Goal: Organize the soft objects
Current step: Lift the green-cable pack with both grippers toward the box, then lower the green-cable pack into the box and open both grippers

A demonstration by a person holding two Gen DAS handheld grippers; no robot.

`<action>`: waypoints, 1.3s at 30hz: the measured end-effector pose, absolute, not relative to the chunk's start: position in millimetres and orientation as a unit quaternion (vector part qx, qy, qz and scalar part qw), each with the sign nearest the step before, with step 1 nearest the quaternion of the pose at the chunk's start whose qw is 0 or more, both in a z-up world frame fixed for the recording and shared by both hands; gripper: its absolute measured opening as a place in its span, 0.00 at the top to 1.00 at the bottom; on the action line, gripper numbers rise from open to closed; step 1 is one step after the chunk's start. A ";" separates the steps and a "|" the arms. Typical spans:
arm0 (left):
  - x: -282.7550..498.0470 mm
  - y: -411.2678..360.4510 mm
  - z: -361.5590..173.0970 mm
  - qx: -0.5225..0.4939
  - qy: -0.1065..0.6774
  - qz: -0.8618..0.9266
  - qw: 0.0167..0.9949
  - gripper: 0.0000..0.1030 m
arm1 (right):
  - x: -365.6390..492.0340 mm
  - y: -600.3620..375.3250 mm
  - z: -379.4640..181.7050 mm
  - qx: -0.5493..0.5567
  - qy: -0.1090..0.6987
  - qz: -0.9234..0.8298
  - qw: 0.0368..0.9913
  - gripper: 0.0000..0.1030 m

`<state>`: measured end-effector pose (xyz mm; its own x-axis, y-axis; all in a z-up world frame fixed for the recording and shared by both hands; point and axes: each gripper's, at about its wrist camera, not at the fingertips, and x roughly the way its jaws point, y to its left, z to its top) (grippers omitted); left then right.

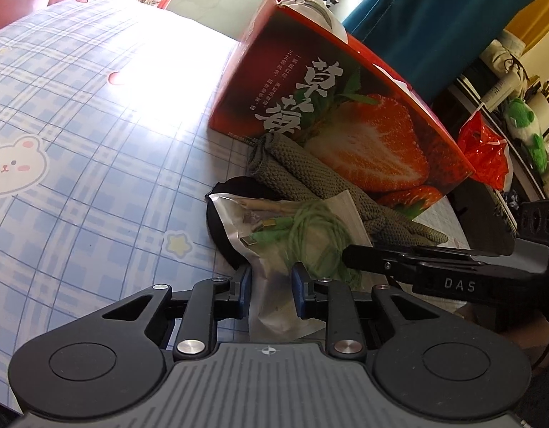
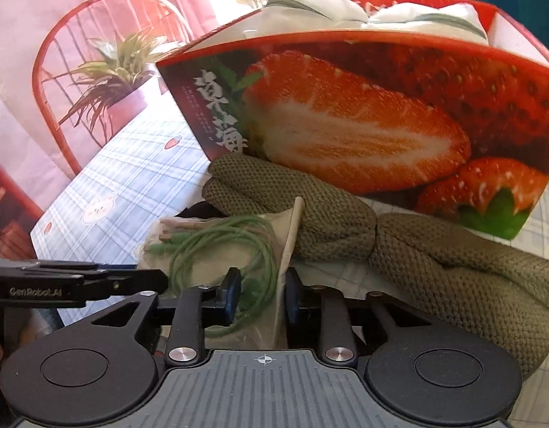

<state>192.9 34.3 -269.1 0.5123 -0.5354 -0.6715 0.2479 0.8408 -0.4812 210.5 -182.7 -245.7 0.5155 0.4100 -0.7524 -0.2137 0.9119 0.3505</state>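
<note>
While the strawberry box [image 1: 345, 114] stands at the back, the clear bag of green cable [image 1: 295, 235] lies right in front of it. Left gripper [image 1: 270, 285] and right gripper [image 2: 262, 294] each have the bag between their fingers, but I can't tell if they're actually pinching it.

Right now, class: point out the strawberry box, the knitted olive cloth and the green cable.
strawberry box [image 2: 345, 125]: right wrist view, printed front face.
knitted olive cloth [image 2: 452, 267]: right wrist view, bunched right part.
green cable [image 1: 310, 228]: left wrist view, coiled loops inside clear bag.

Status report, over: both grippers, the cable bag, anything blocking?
Left gripper and right gripper straddle cable bag, grip unclear. Olive knit beside it. Strawberry box close behind.
</note>
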 end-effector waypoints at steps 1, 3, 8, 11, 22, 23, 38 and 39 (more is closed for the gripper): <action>193.1 34.4 -269.1 -0.164 0.438 -0.230 0.854 0.74 | 212.0 -184.9 -247.6 0.117 0.458 0.177 0.864 0.68; 194.4 34.7 -269.2 -0.165 0.440 -0.231 0.852 0.76 | 215.2 -190.6 -251.0 0.140 0.455 0.173 0.862 0.73; 196.6 36.1 -266.5 -0.163 0.444 -0.230 0.850 0.86 | 208.5 -184.2 -242.9 0.133 0.439 0.183 0.869 0.89; 195.1 39.0 -257.8 -0.163 0.430 -0.229 0.858 0.86 | 199.1 -186.2 -230.6 0.138 0.417 0.189 0.878 0.90; 199.5 36.3 -177.1 -0.127 0.330 -0.260 0.899 0.86 | 183.2 -201.2 -164.4 0.137 0.321 0.202 0.915 0.91; 202.2 34.6 -168.4 -0.123 0.322 -0.264 0.901 0.86 | 185.2 -204.1 -157.8 0.135 0.312 0.202 0.918 0.91; 284.4 -43.1 -112.7 -0.065 0.272 -0.303 0.911 0.86 | 242.0 -245.6 -113.1 0.105 0.228 0.116 0.961 0.90; 289.6 -45.8 -114.3 -0.059 0.274 -0.304 0.910 0.86 | 247.0 -248.6 -116.1 0.107 0.229 0.107 0.962 0.90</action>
<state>289.6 -45.8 -114.3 0.6647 -0.5859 -0.4637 0.5215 0.8082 -0.2736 247.0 -248.6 -116.1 0.8727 0.2540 -0.4170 -0.1562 0.9544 0.2545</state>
